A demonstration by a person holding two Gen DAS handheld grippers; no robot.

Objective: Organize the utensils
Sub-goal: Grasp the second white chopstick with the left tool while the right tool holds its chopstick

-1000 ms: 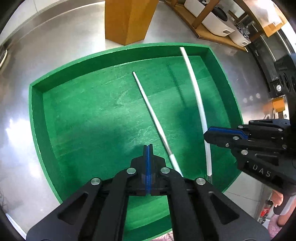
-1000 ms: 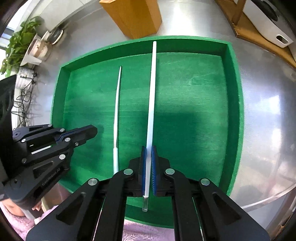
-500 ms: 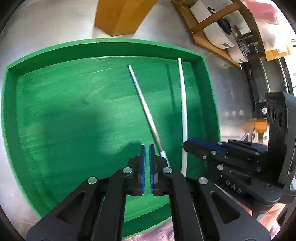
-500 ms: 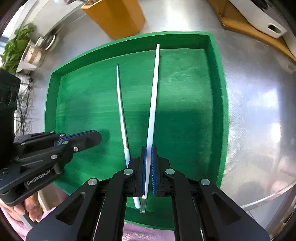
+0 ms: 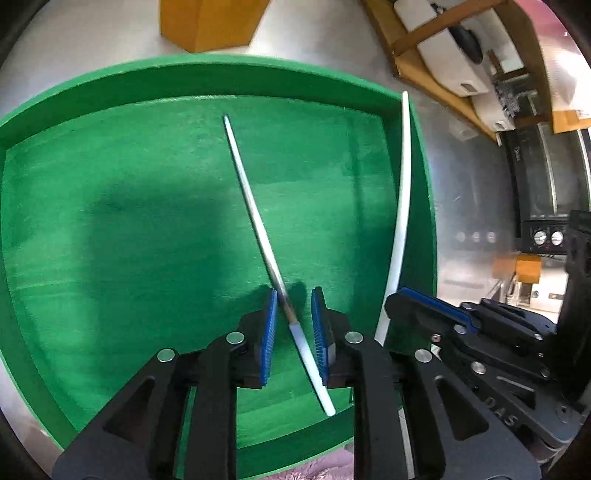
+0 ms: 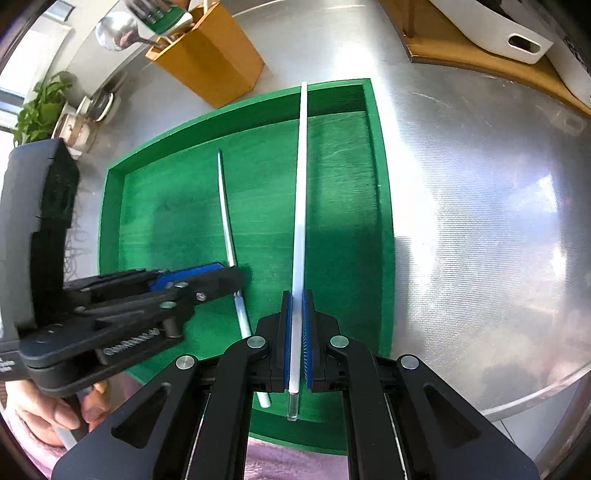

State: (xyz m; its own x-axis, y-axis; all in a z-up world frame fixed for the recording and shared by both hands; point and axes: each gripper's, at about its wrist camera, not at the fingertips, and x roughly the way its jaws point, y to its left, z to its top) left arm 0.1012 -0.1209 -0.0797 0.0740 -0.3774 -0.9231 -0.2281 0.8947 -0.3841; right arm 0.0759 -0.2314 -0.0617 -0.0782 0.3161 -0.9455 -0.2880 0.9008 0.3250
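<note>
A green tray [image 5: 221,74] [image 6: 384,221] sits on a steel counter. One white chopstick [image 5: 251,199] [image 6: 224,206] lies slanted on the tray floor. My left gripper [image 5: 293,295] [image 6: 229,275] straddles its thick end. The jaws are opening, with the stick between the blue pads and a gap on each side. A second white chopstick [image 6: 301,184] [image 5: 404,192] is raised over the tray's right side. My right gripper [image 6: 296,295] [image 5: 406,299] is shut on it near its clear butt end.
A wooden utensil holder [image 6: 210,62] [image 5: 207,22] with a spoon and fork stands behind the tray. A wooden shelf [image 6: 480,59] with a white appliance is at the far right. A potted plant [image 6: 40,107] is far left. A hand [image 6: 55,413] grips the left tool.
My left gripper has moved right and down onto the lying chopstick, and its jaws have parted around it. The right gripper has carried its chopstick toward the tray's right wall.
</note>
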